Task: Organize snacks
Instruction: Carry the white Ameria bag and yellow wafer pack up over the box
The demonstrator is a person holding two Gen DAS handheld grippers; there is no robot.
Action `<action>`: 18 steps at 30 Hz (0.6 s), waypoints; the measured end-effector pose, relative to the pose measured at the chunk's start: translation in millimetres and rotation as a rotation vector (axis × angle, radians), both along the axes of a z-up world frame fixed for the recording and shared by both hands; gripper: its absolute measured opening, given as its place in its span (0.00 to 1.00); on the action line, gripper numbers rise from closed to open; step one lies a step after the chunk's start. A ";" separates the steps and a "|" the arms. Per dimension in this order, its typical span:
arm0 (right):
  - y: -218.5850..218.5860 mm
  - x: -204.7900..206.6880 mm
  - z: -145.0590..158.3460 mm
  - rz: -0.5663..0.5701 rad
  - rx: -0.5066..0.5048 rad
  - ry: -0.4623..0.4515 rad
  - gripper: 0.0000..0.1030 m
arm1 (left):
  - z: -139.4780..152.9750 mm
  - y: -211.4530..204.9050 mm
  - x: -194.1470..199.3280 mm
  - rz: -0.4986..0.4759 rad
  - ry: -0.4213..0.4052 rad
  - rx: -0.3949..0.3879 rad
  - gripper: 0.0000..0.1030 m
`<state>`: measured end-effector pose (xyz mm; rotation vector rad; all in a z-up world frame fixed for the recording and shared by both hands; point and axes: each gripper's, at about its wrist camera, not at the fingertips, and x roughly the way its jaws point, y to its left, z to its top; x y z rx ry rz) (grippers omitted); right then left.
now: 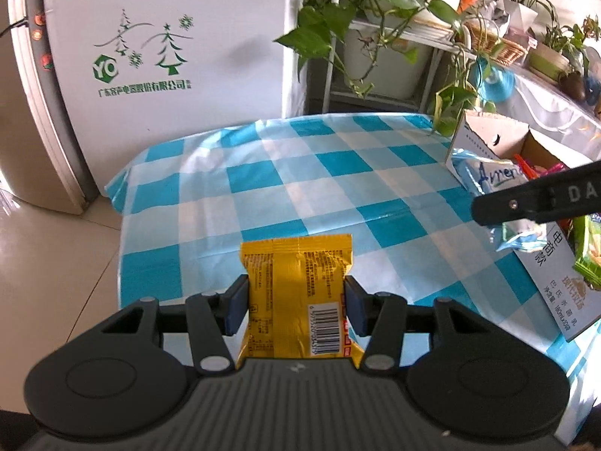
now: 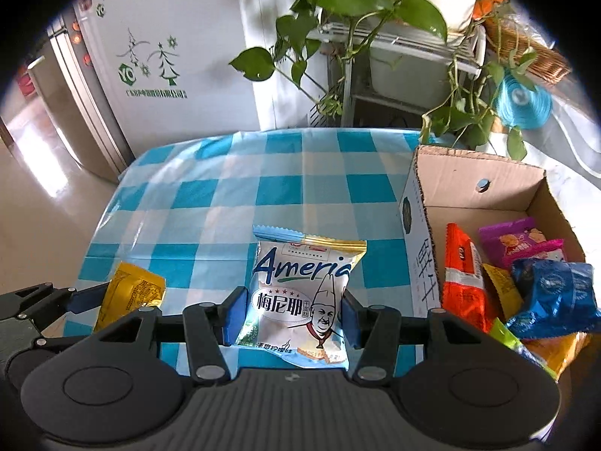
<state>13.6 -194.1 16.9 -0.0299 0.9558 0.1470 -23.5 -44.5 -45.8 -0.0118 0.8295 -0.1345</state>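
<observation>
Transport is the step in hand: each gripper carries one packet above the checked desk (image 2: 285,173), and the open cardboard box (image 2: 484,191) at the desk's right side looks like the place they are meant for. The left gripper (image 1: 296,300) has its jaws pinching a yellow snack packet (image 1: 296,263) by its two sides, barcode side toward the camera. The right gripper (image 2: 295,314) has its jaws clamped on a pale blue-and-white biscuit packet (image 2: 300,285), held upright with its printed front showing. Both packets seem to hang clear of the cloth, though the fisheye view makes that gap hard to judge.

The box already holds an orange packet (image 2: 462,274), a purple one (image 2: 522,242), a dark blue one (image 2: 552,293) and others, so it is partly filled. In my judgement the right gripper, nearer the box, should swing over the near wall and release above the pile. The left gripper should follow only once that path is free, since the two tools would crowd the same opening.
</observation>
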 end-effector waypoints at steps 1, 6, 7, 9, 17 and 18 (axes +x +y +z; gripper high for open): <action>-0.4 -1.7 1.4 0.000 0.004 -0.004 0.56 | 1.2 0.6 -2.6 0.003 -0.002 -0.002 0.50; -3.2 -11.5 7.6 0.010 0.015 -0.025 0.56 | 6.1 1.1 -10.9 0.015 -0.012 -0.005 0.50; -4.4 -13.1 8.4 0.009 0.016 -0.029 0.56 | 7.1 1.2 -11.8 0.018 -0.013 -0.009 0.50; -5.6 -15.6 11.4 0.011 0.013 -0.041 0.56 | 9.6 1.2 -13.8 0.022 -0.013 -0.017 0.50; -17.8 -23.5 26.2 0.005 0.044 -0.086 0.56 | 24.9 -6.9 -18.1 0.027 -0.044 -0.019 0.50; -19.6 -24.4 28.5 0.004 0.052 -0.091 0.56 | 26.9 -9.0 -18.5 0.026 -0.049 -0.018 0.50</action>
